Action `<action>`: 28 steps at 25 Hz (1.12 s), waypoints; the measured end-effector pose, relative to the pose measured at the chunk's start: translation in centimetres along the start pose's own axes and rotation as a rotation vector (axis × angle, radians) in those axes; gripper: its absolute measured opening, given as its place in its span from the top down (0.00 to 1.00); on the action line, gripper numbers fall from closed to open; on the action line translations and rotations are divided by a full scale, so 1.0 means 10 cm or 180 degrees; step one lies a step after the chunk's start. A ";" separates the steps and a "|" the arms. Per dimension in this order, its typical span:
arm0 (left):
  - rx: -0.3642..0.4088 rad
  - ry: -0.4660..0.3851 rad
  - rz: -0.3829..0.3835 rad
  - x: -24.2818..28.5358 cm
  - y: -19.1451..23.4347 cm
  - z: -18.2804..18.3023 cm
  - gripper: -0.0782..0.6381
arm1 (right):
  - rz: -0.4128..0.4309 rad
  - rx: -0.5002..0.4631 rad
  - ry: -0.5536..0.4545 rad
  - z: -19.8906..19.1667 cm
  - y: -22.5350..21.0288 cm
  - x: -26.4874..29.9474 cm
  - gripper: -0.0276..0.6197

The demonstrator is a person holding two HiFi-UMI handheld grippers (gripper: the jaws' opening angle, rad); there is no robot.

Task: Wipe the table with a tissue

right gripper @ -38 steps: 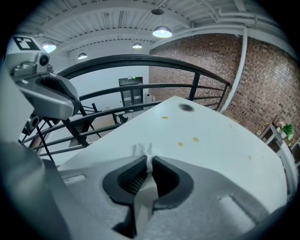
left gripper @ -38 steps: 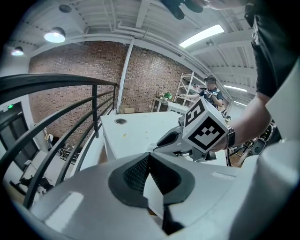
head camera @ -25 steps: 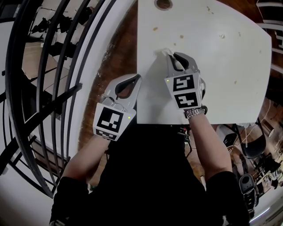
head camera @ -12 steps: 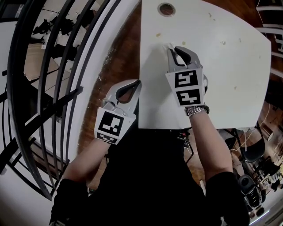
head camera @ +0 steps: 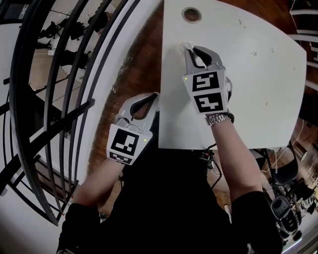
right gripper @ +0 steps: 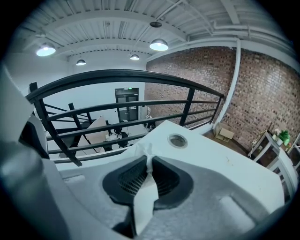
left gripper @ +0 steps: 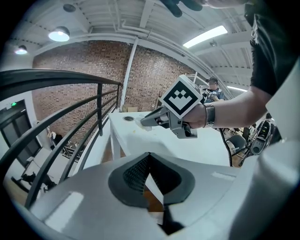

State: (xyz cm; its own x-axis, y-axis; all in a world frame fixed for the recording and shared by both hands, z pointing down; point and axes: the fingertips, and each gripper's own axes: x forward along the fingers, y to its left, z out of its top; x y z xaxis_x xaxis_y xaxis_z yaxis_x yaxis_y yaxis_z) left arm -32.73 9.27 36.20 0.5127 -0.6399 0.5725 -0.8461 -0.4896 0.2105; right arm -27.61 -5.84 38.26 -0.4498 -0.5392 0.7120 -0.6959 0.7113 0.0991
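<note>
A white tissue (right gripper: 143,194) is pinched between the jaws of my right gripper (head camera: 191,48), and a bit of tissue (head camera: 188,45) pokes out at the tip onto the white table (head camera: 248,84). That gripper rests over the table's far left part, just short of a round cable hole (head camera: 191,14). My left gripper (head camera: 154,95) hovers off the table's left edge, above the wooden floor, jaws shut with nothing between them. From the left gripper view, the right gripper (left gripper: 152,121) lies low over the table (left gripper: 154,145). Small crumbs (head camera: 253,52) dot the tabletop.
Black curved railings (head camera: 59,99) run along the left beside the table. A chair (head camera: 283,171) and cables sit off the table's near right corner. The table's left edge (head camera: 161,89) lies between the two grippers. A brick wall (right gripper: 262,89) stands behind the table.
My right gripper has slid farther up the table toward the cable hole with the tissue in it. The left gripper has stayed about where it was.
</note>
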 end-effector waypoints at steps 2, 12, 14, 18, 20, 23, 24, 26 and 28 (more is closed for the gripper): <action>-0.0012 0.0012 0.0015 -0.02 0.03 -0.02 0.87 | 0.0009 -0.0020 0.0005 0.03 0.02 0.05 0.92; -0.0105 0.0060 0.0071 0.01 0.16 -0.10 0.87 | 0.0096 -0.0161 0.0181 -0.06 0.09 0.35 0.92; -0.0118 0.0072 0.0081 0.02 0.18 -0.11 0.87 | 0.0103 -0.0178 0.0247 -0.11 0.08 0.40 0.92; -0.0142 0.0081 0.0097 0.03 0.22 -0.12 0.87 | 0.0106 -0.0234 0.0327 -0.17 0.08 0.48 0.92; -0.0149 0.0083 0.0099 0.04 0.23 -0.13 0.87 | 0.0094 -0.0283 0.0336 -0.16 0.08 0.49 0.92; -0.0161 0.0088 0.0094 0.04 0.24 -0.14 0.87 | 0.0086 -0.0318 0.0355 -0.15 0.09 0.50 0.92; -0.0164 0.0089 0.0091 0.04 0.23 -0.14 0.87 | 0.0088 -0.0324 0.0355 -0.14 0.09 0.51 0.92; -0.0167 0.0091 0.0088 0.05 0.22 -0.14 0.87 | 0.0090 -0.0328 0.0349 -0.13 0.07 0.51 0.92; -0.0168 0.0096 0.0084 0.07 0.22 -0.14 0.87 | 0.0088 -0.0327 0.0342 -0.12 0.04 0.53 0.92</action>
State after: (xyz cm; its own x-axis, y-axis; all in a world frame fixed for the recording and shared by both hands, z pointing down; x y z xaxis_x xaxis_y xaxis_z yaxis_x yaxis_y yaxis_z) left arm -34.44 8.61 38.15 0.4862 -0.6336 0.6018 -0.8662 -0.4405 0.2360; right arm -29.63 -7.86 42.89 -0.4016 -0.4714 0.7852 -0.6206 0.7706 0.1451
